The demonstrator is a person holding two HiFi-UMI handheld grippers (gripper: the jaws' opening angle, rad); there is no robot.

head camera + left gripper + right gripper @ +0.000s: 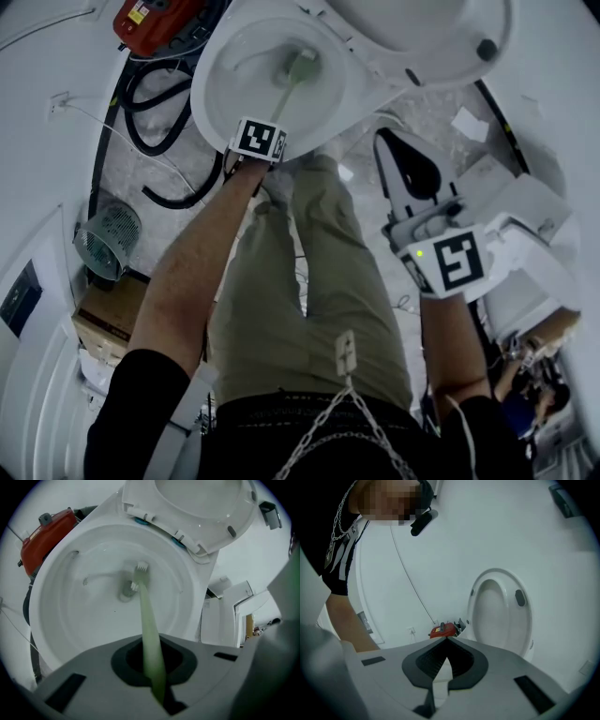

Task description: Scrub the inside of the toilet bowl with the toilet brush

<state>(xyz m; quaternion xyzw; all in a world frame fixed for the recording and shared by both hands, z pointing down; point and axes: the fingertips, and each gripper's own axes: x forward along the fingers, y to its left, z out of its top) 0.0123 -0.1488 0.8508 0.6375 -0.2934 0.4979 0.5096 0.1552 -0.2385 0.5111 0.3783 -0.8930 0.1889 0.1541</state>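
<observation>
Head view: your left gripper [267,127] hangs over the toilet bowl [217,98], with the toilet brush [298,67] head down by the drain. Your right gripper [389,145] is well aside.

Left gripper view: jaws clenched on the slim green handle. Hard sideways scrubbing could pivot it in the grip, or flick water out.

Right gripper view: jaws pressed together, empty, facing the raised seat [501,616].

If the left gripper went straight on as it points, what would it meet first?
Shut on the pale green toilet brush, the left gripper points into the white ceramic toilet bowl. It would probably meet the bowl's inner surface near the drain, by the brush head.
</observation>
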